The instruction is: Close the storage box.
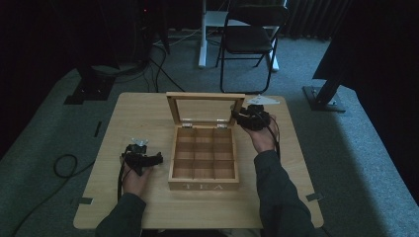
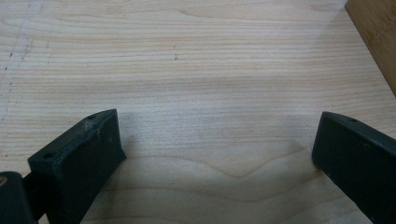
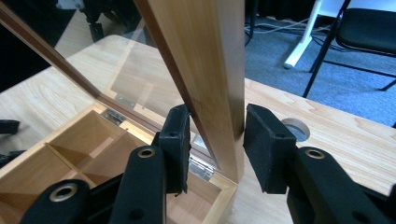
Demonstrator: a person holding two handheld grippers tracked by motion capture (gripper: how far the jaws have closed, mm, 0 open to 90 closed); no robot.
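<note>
A wooden tea box (image 1: 203, 170) sits at the middle of a light wooden bench (image 1: 148, 106), its nine compartments empty and its glass-paned lid (image 1: 205, 109) standing upright on hinges at the far edge. The right hand-held gripper (image 1: 242, 117) straddles the lid's right-hand frame rail (image 3: 212, 70), one black pad on each face; in the right gripper view the jaws look closed on the rail or very nearly so (a sliver of gap may remain on the outer side). The left hand-held gripper (image 1: 142, 159) rests on the bench just left of the box, jaws spread wide, holding nothing.

To move the lid well, the grip should probably stay on the wooden frame, clear of the glass, and follow the hinge's arc rather than pushing straight. The idle left gripper could steady the box base if it starts to slide.
</note>
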